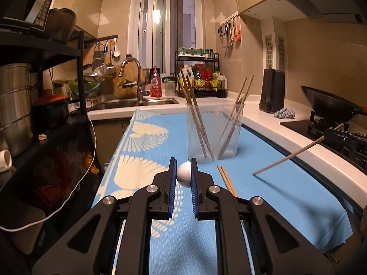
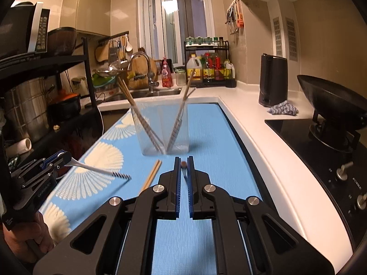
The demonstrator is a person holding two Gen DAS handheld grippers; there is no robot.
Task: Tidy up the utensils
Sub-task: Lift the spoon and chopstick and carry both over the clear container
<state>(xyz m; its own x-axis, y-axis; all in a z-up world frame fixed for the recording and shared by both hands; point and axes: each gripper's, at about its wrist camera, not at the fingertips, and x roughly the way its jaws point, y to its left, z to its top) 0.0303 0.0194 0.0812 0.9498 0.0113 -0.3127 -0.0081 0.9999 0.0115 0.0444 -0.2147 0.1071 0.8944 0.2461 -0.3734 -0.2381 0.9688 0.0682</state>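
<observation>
A clear two-part plastic holder (image 1: 214,133) stands on the blue mat (image 1: 286,183), with several wooden chopsticks in it; it also shows in the right wrist view (image 2: 161,130). My left gripper (image 1: 184,174) is shut on a white utensil (image 1: 184,173), seen end-on; in the right wrist view the left gripper (image 2: 60,160) holds this white handle with a dark bristled tip (image 2: 101,170). My right gripper (image 2: 183,165) is shut on a single chopstick (image 2: 183,164), which slants down to the mat in the left wrist view (image 1: 289,155). A chopstick pair (image 1: 227,180) lies on the mat before the holder.
A black shelf rack (image 1: 45,105) with pots stands left. Sink and faucet (image 1: 135,80) and a condiment rack (image 1: 201,78) are at the back. A black kettle (image 1: 273,91), a cloth (image 1: 284,113) and a wok on the stove (image 1: 330,105) are right.
</observation>
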